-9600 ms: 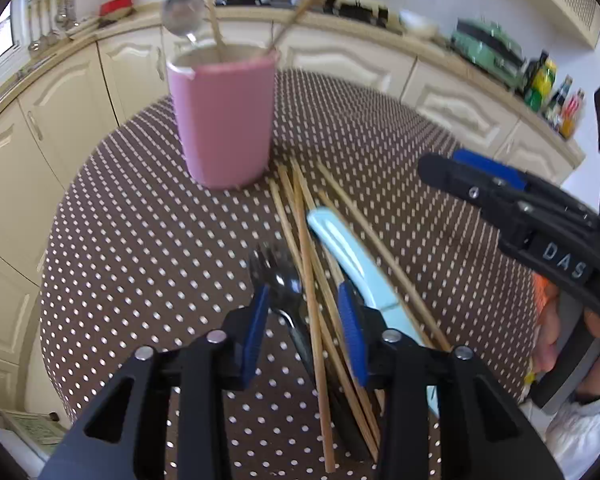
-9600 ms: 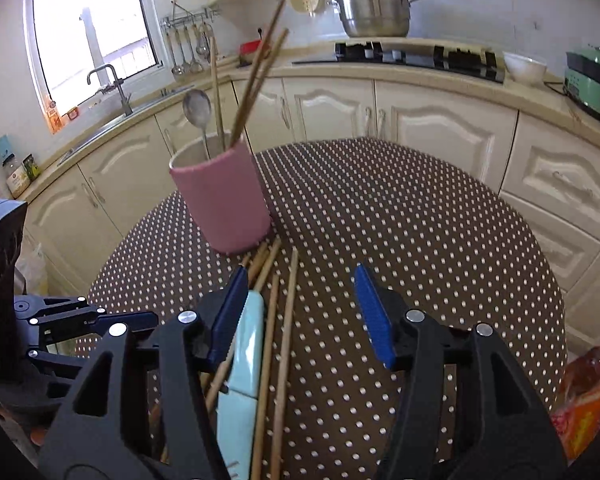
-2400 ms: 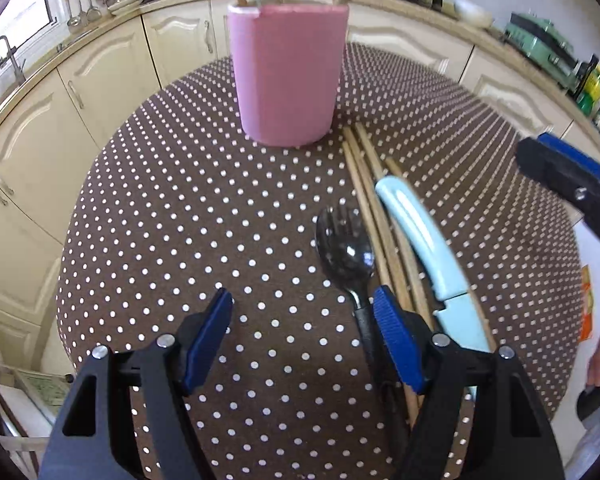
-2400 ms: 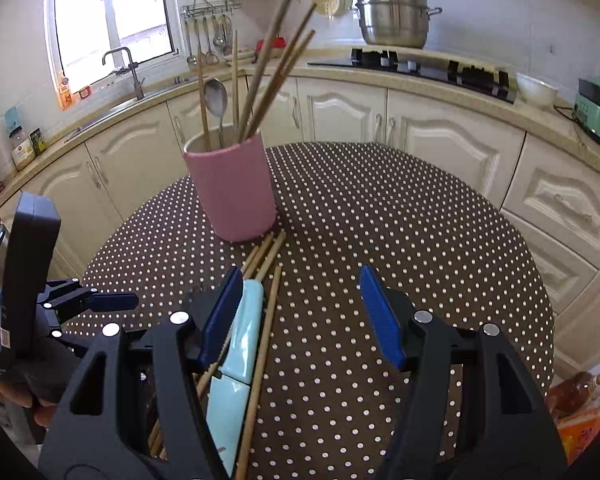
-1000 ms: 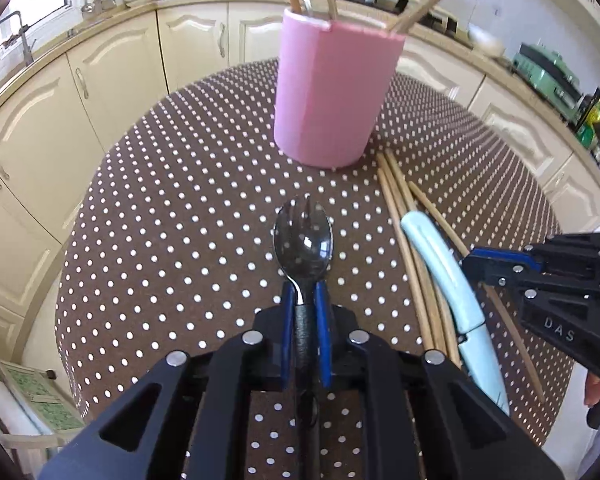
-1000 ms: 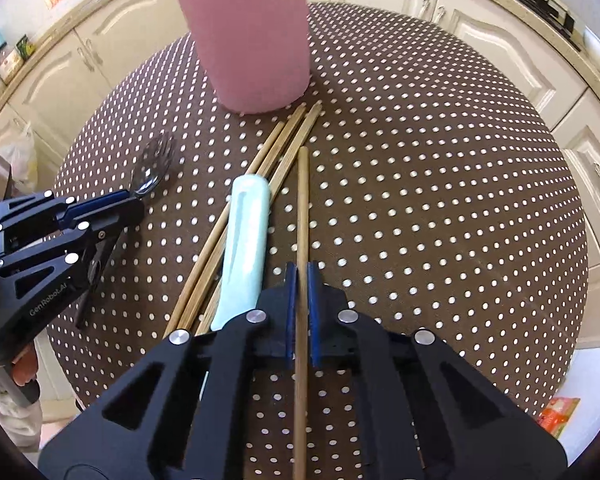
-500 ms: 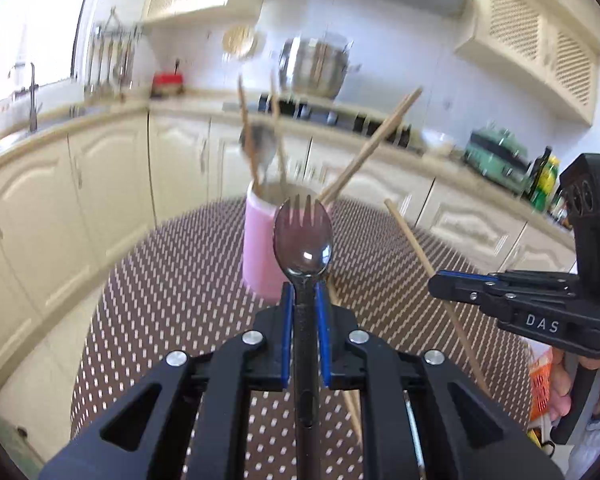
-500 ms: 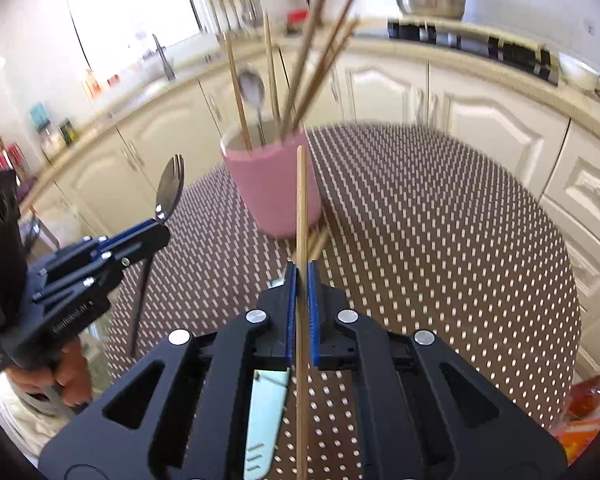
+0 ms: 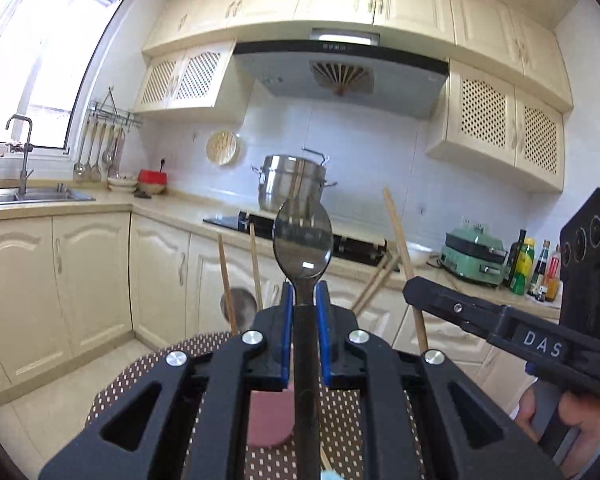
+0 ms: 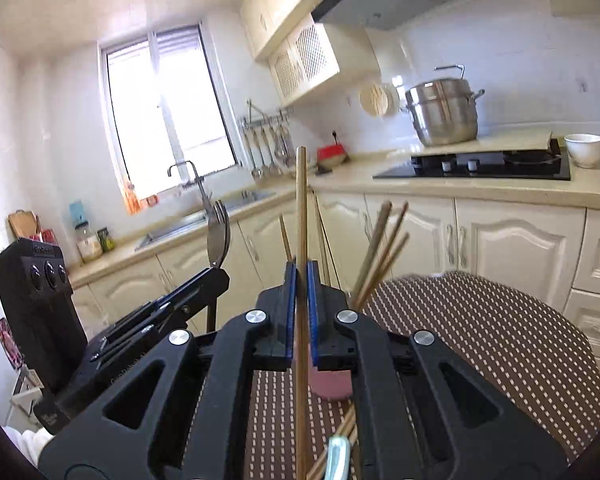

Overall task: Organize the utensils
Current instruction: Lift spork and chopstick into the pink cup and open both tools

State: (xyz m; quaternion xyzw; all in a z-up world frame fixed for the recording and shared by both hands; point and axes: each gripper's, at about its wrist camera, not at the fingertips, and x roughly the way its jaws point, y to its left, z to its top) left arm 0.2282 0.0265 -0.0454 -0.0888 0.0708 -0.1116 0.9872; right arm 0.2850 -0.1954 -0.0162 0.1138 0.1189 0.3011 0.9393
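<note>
Item: left claw [image 9: 303,304], blue pads pinching the dark handle of a steel spork [image 9: 303,240], head upright and prongs topmost, raised level above the surface.

Item: right claw [image 10: 299,292], pads pressed onto a single long wooden chopstick [image 10: 301,208], held near upright, most of its length standing above the pads.

Item: pink cylindrical holder [image 10: 330,384], standing on the round brown polka-dot surface [image 10: 500,344], just ahead of and below both claws; largely hidden behind the claw bodies in both views. It already carries several wooden chopsticks [image 10: 380,244] fanned toward the right and, in the left view, a metal spoon [image 9: 240,304].

Item: remaining stock on the surface: more wooden chopsticks and a pale blue handle [image 10: 337,456], near the right claw's base.

Handling note (judgement): the step is delivery into the holder. Tip each piece handle-down over the rim, aim for the gap left of the fanned sticks, lower before releasing, and feed one claw at a time so spork and chopstick do not clash.
</note>
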